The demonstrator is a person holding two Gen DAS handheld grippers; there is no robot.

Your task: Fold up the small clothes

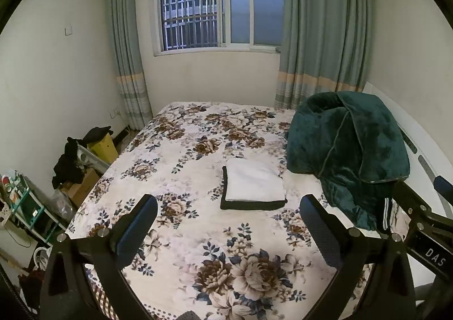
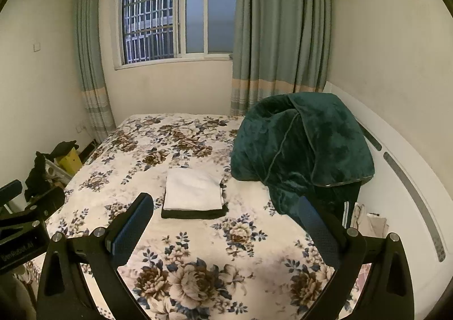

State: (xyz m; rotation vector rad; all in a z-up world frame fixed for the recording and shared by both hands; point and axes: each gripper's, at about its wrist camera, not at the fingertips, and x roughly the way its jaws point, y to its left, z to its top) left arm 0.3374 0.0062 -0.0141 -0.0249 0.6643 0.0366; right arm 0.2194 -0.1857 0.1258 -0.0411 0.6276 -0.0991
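A folded white cloth [image 1: 253, 184] lies on top of a folded black cloth [image 1: 252, 204] in the middle of the floral bed [image 1: 181, 150]. The same stack shows in the right wrist view, white [image 2: 193, 189] on black [image 2: 195, 214]. My left gripper [image 1: 229, 223] is open and empty, held above the bed short of the stack. My right gripper [image 2: 226, 223] is open and empty, also held back from the stack. Part of the right gripper's body [image 1: 424, 223] shows at the right edge of the left wrist view.
A dark green plush blanket [image 1: 348, 144] is heaped at the bed's right side against the white headboard [image 2: 407, 178]. Boxes, dark clothes and a shelf [image 1: 28, 206] crowd the floor left of the bed. A window [image 1: 218, 2] with curtains is on the far wall.
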